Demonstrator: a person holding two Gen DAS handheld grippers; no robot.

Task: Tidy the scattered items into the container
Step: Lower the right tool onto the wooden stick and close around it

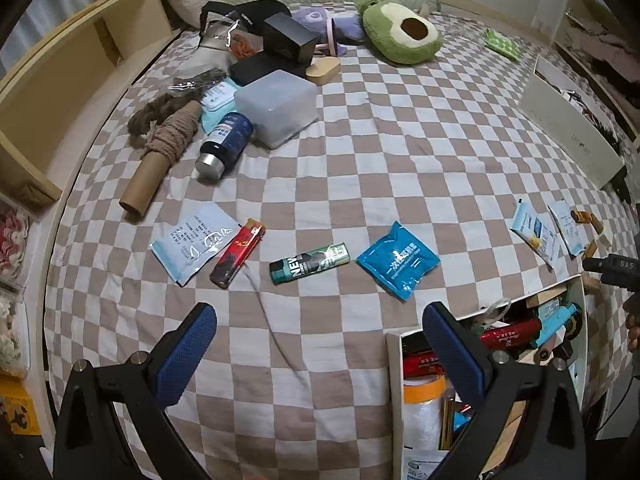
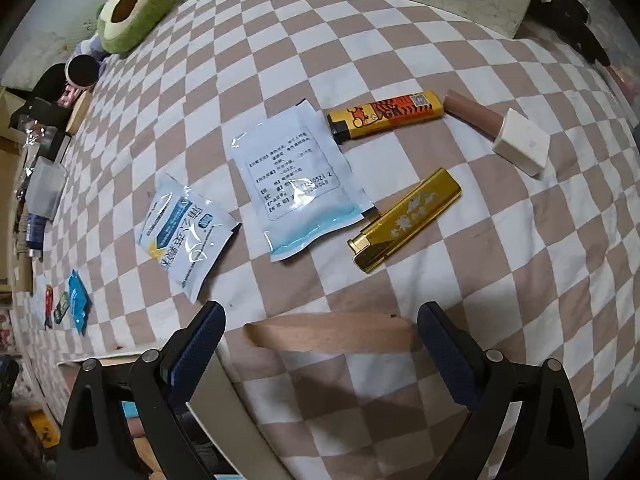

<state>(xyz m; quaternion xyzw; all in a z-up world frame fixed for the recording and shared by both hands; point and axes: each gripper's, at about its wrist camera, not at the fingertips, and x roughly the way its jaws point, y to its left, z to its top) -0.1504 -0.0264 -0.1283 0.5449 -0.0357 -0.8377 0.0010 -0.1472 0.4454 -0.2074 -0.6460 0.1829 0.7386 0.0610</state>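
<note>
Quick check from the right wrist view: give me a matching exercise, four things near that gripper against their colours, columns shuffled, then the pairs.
Things:
1. lighter with tiger print
2. lighter by the pouch
3. block
4. wooden piece between the right gripper's open jaws

Colours:
A. white
B. metallic gold
C. pale tan
D. yellow and orange

Pairs: 1-D, 2-B, 3-A, 4-C

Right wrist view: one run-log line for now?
right tongs: open | between pads: wooden piece, ungripped | beyond: gold lighter, packets | box: lower left
</note>
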